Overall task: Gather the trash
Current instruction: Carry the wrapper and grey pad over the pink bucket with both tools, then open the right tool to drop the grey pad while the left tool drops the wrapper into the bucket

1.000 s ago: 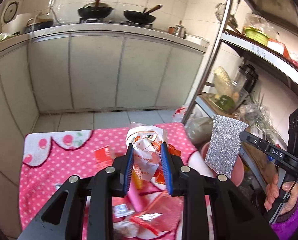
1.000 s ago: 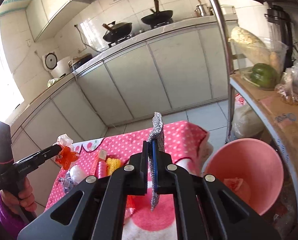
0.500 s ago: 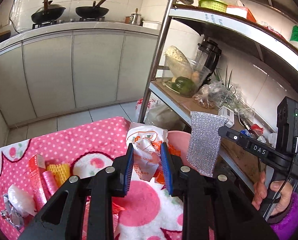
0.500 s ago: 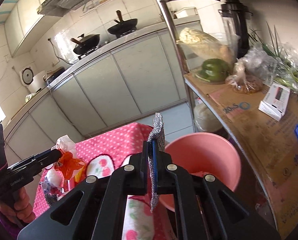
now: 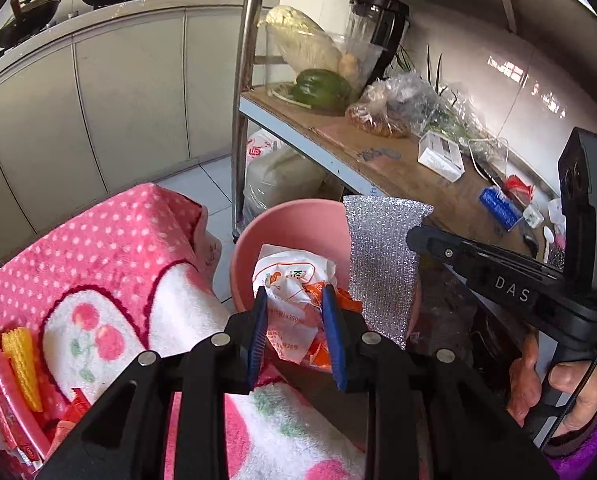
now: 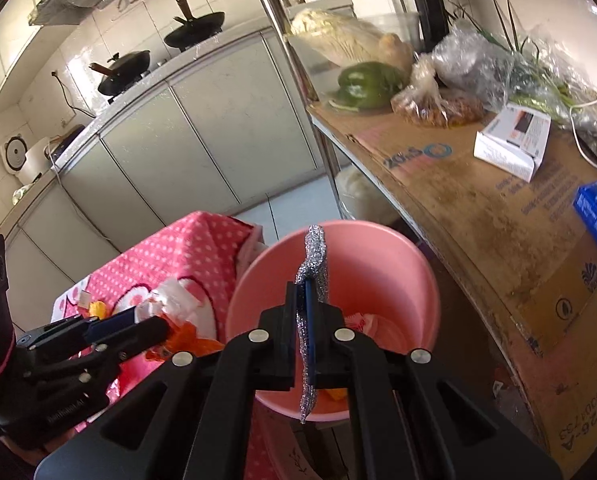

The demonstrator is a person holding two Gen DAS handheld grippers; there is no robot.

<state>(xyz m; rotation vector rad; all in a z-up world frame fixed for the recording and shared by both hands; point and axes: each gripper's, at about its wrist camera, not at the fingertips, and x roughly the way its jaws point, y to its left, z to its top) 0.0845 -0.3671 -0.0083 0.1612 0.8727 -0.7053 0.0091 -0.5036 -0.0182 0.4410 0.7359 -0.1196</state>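
My left gripper (image 5: 294, 312) is shut on a crumpled white and orange wrapper (image 5: 292, 280) and holds it over the near rim of the pink bin (image 5: 282, 220). My right gripper (image 6: 304, 300) is shut on a flat silver scouring cloth (image 6: 312, 256), which hangs edge-on above the pink bin (image 6: 378, 264). In the left wrist view the silver cloth (image 5: 380, 264) shows as a broad sheet at the tip of the right gripper (image 5: 412, 236), over the bin's right side. The left gripper (image 6: 138, 326) appears in the right wrist view with the orange wrapper (image 6: 182, 338) at the bin's left.
A table under a pink dotted towel (image 5: 110, 248) stands left of the bin, with yellow and red trash (image 5: 18, 360) at its left. A metal shelf rack (image 5: 378, 160) lined with cardboard rises right of the bin, loaded with vegetables, bags and small boxes. Kitchen cabinets (image 5: 130, 92) lie behind.
Both grippers have swung right and down, from above the pink table to above the pink bin, each still carrying its item. The bin now lies directly beneath them.
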